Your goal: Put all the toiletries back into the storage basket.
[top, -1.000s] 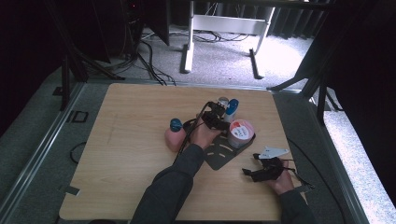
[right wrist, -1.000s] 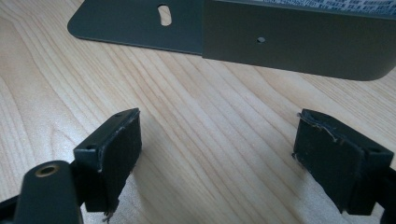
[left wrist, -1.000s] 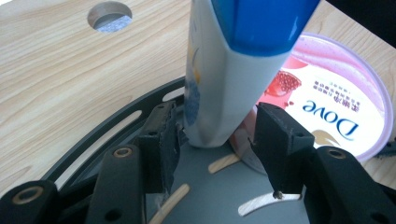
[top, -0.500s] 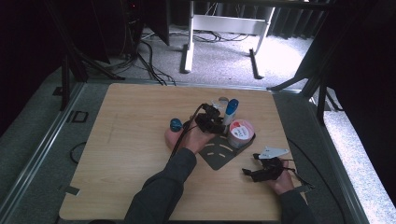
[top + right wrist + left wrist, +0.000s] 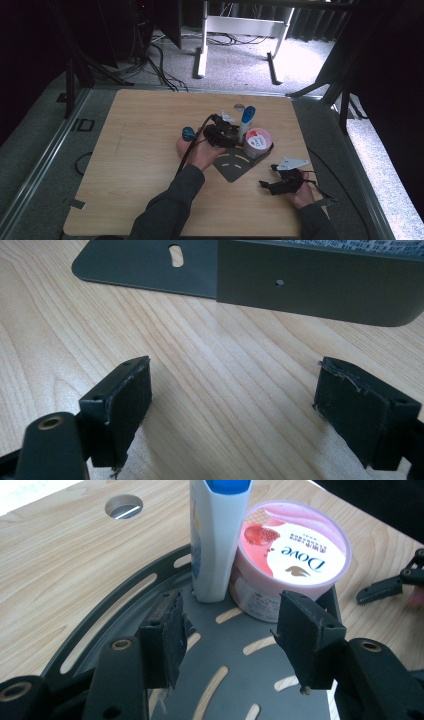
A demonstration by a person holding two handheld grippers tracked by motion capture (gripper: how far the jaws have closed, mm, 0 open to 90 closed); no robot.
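Left gripper (image 5: pixel 231 131) parked near table centre over the dark slotted rack (image 5: pixel 231 167), jaws apart and just been widening, nothing between the pads — bare rack floor (image 5: pixel 225 650) showing in the gap in the left gripper view. Straight ahead of those jaws, at 12 o'clock, a white bottle with a blue cap (image 5: pixel 218 535) upright on the rack; touching or nearly touching it at 1 o'clock, a pink Dove tub (image 5: pixel 290 555), lid up, tucked against the rack's raised wall. Same pair in the high view: bottle (image 5: pixel 246 122) and tub (image 5: pixel 257 141) at 3 o'clock of the left gripper, well clear of its pads. Small blue-capped thing (image 5: pixel 188 133) on pink at 9 o'clock of the left hand, too small to identify. Round hole in the wooden table (image 5: pixel 150 190) at 11 o'clock of the bottle (image 5: pixel 123 506).

Right gripper (image 5: pixel 280 184) low at 5 o'clock of the rack, held wide open on nothing — plain wood grain between the pads (image 5: pixel 125 405), rack wall (image 5: pixel 320 285) across at 12 o'clock, apart from them. Cables and metal frame legs on the carpet beyond the table's far edge
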